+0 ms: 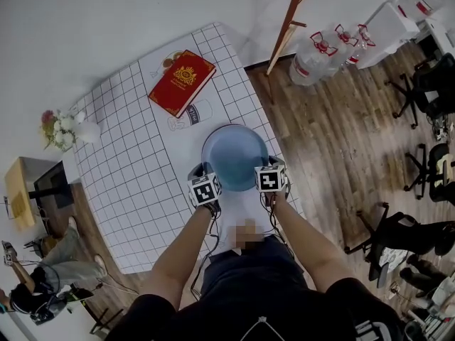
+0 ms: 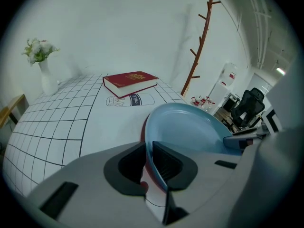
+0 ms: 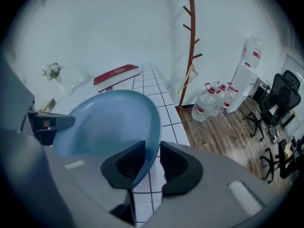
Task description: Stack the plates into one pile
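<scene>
A blue plate [image 1: 234, 155] lies near the right edge of the white checked table [image 1: 135, 190], between my two grippers. In the left gripper view a red plate [image 2: 142, 131] shows as a sliver just under the blue plate [image 2: 190, 127]. My left gripper [image 1: 205, 172] straddles the blue plate's left rim; the rim lies against one pad, with a thin slit beside the other [image 2: 148, 160]. My right gripper [image 1: 270, 166] straddles the right rim of the blue plate [image 3: 109, 122], and a clear gap shows between the rim and its outer pad [image 3: 153, 163].
A red book [image 1: 182, 82] lies further back on the table and a white vase of flowers [image 1: 67, 130] stands at its left edge. On the wooden floor to the right are a coat stand [image 1: 288, 23], water bottles [image 1: 323, 52] and office chairs [image 1: 426, 91].
</scene>
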Demonstrator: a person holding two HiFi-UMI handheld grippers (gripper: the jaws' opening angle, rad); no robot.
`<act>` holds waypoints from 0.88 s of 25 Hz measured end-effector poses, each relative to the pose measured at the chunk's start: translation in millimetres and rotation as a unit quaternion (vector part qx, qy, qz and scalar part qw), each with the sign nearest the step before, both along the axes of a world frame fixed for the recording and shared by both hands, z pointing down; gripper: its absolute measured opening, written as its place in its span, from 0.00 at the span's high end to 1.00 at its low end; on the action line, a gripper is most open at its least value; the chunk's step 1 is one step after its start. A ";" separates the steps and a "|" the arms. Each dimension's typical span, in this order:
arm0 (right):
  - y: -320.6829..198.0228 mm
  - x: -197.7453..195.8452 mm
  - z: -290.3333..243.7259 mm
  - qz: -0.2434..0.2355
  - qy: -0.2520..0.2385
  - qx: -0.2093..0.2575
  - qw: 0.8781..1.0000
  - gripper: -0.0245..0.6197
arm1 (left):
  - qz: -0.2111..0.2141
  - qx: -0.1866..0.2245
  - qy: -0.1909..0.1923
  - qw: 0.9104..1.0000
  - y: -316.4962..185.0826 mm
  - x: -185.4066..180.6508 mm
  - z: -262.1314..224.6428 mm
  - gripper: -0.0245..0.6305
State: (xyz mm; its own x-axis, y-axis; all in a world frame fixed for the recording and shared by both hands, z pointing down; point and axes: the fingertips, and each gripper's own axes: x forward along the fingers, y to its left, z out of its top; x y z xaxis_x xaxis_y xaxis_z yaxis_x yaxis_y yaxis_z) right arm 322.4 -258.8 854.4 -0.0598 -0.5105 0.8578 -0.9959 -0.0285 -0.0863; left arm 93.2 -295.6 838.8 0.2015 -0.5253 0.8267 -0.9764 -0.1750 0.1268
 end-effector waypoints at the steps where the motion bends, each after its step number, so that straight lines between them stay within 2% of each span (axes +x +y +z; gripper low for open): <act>1: -0.2 -1.6 1.0 -0.008 0.006 -0.002 1.000 0.80 | -0.001 -0.001 -0.003 1.000 -0.3 -0.5 1.0 0.91; 4: -1.3 -6.8 3.1 -0.018 0.007 0.000 1.000 0.77 | -0.001 0.000 -0.015 1.000 -2.0 -3.0 3.1 0.91; 8: -1.7 -8.6 1.6 -0.005 -0.004 0.002 1.000 0.74 | -0.003 0.003 -0.028 1.000 -3.2 -9.6 3.2 0.91; 22: 5.6 5.5 -19.5 0.025 -0.006 0.026 0.999 0.74 | 0.022 0.006 -0.019 1.000 -2.5 -9.4 3.6 0.90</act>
State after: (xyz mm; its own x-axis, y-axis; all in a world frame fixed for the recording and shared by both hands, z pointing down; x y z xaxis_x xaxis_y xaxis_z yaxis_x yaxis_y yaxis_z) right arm 327.9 -253.1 835.0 -0.0419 -0.5572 0.8293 -0.9922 -0.0741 -0.1000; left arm 83.8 -298.1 842.3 0.1941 -0.5262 0.8279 -0.9716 -0.2199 0.0881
